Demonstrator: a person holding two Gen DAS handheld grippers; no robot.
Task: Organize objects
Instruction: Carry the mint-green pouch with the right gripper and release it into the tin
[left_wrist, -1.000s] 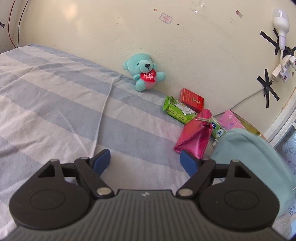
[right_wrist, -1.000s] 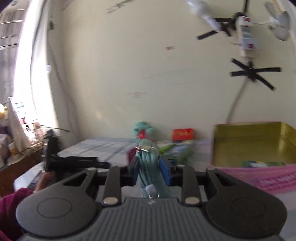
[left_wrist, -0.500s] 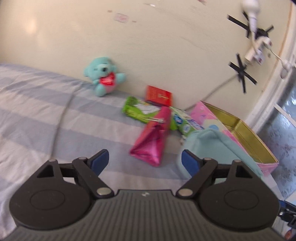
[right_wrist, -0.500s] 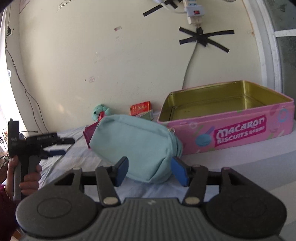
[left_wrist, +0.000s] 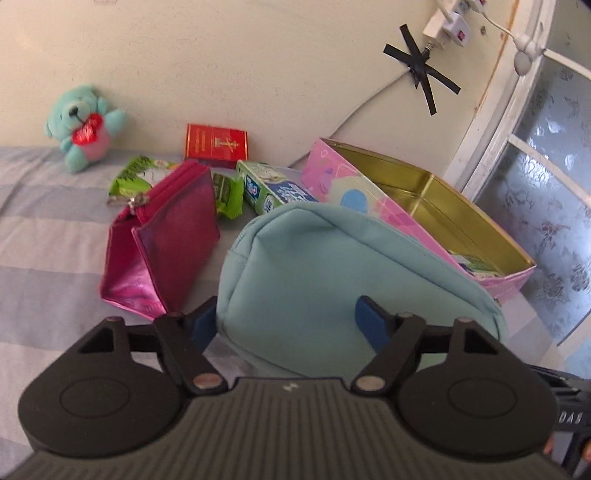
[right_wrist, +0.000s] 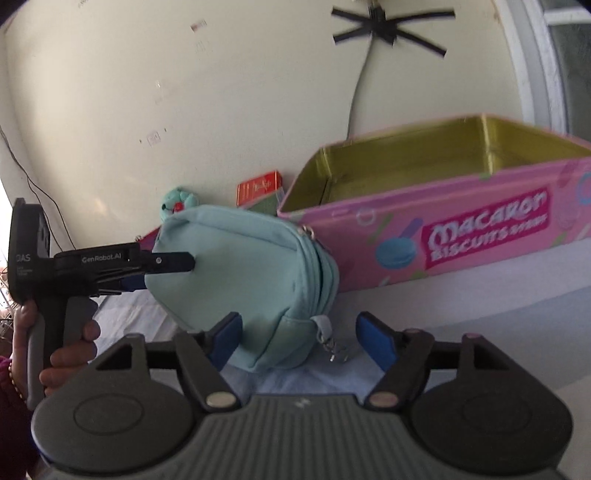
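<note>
A light teal zip pouch (left_wrist: 332, 266) (right_wrist: 240, 273) rests on the striped bed beside the open pink biscuit tin (left_wrist: 369, 206) (right_wrist: 443, 236). My left gripper (left_wrist: 288, 323) (right_wrist: 166, 271) has its jaws closing around the pouch's near end; one blue pad lies at the pouch's edge, the other against its face, and no firm squeeze shows. My right gripper (right_wrist: 299, 336) is low in front of the pouch's zipper end. Its jaws are opening, the left pad close to the fabric, the right pad clear of it.
A magenta pouch (left_wrist: 166, 251), green snack packets (left_wrist: 136, 177), a tissue pack (left_wrist: 273, 188), a red box (left_wrist: 216, 146) and a teal teddy bear (left_wrist: 81, 125) lie along the wall. Small packets (left_wrist: 476, 264) sit in the tin. A window (left_wrist: 546, 184) stands at the right.
My right gripper let go of the teal pouch, sank and opened; the pouch now lies by the tin. My left gripper swung right onto the pouch and its jaws narrowed.
</note>
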